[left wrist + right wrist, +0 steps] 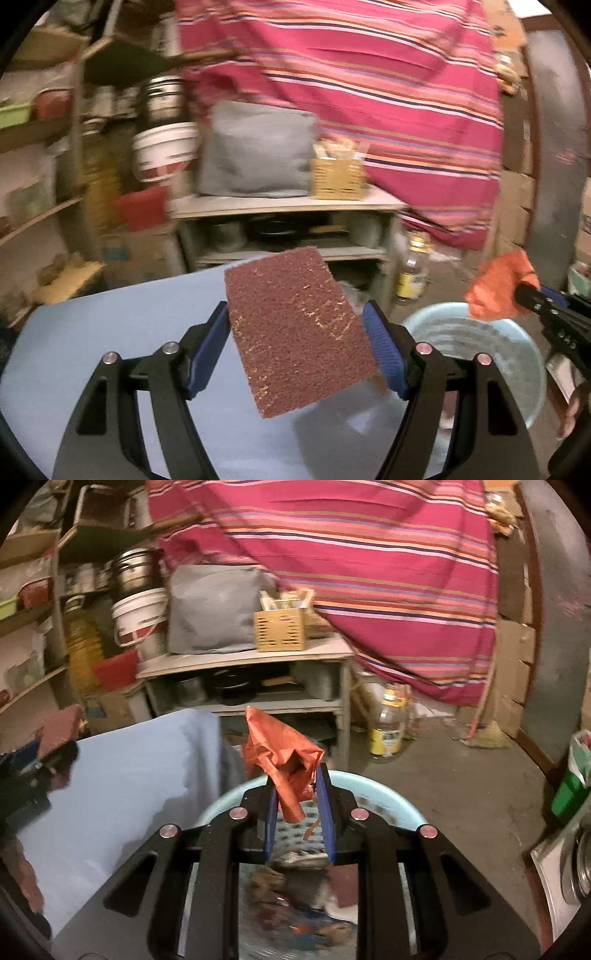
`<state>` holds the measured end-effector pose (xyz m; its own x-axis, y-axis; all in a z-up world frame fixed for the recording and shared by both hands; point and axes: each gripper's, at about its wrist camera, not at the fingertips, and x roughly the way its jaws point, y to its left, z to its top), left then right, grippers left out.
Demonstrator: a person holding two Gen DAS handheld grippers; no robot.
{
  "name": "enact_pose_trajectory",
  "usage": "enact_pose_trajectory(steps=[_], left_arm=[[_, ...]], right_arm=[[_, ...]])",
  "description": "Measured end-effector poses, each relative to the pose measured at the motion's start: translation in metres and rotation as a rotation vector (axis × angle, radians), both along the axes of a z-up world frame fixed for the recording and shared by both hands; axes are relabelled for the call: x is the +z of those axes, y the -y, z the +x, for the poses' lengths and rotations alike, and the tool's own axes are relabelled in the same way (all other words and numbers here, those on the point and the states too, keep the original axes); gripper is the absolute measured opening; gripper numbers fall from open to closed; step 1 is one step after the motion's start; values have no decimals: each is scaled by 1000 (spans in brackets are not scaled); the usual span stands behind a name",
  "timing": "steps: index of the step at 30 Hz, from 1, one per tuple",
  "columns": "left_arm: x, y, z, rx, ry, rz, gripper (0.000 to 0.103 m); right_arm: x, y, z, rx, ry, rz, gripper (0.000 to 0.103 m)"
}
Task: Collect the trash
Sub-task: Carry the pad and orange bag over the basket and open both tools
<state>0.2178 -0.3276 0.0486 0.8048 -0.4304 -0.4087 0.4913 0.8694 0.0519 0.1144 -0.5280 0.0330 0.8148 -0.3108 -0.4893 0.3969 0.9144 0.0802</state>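
Btwn left tool (295, 328) pads – sandpaper (297, 332), long axis fwd-tilted.

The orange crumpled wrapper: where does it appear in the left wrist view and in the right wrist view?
Left wrist view: the orange wrapper is at the right edge, held by the right gripper, above the pale blue basin.
Right wrist view: the wrapper is at the centre, pinched by the same gripper, over the basin.
Shared landmark: the wooden slotted box on the shelf top.
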Motion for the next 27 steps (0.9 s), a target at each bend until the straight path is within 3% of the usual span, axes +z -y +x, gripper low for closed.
enact_pose_trajectory(steps=[5,11,17,20,27], left_arm=[[-17,60,-17,-76,-31,4,72],[-36,101,-20,-91,-73,20,72],[-48,113,-15,-110,-126,25,73],[-58,118,-6,-129,-169,47,82],[-63,111,-7,-112,-166,63,88]], right_arm=[[-24,34,-21,-36,-34,40,21],[-33,55,-46,-57,-18,68,21],[-33,56,-47,-46,-9,83,21],[-33,56,-45,-41,-13,92,21],[-35,60,-42,-37,-16,99,21]])
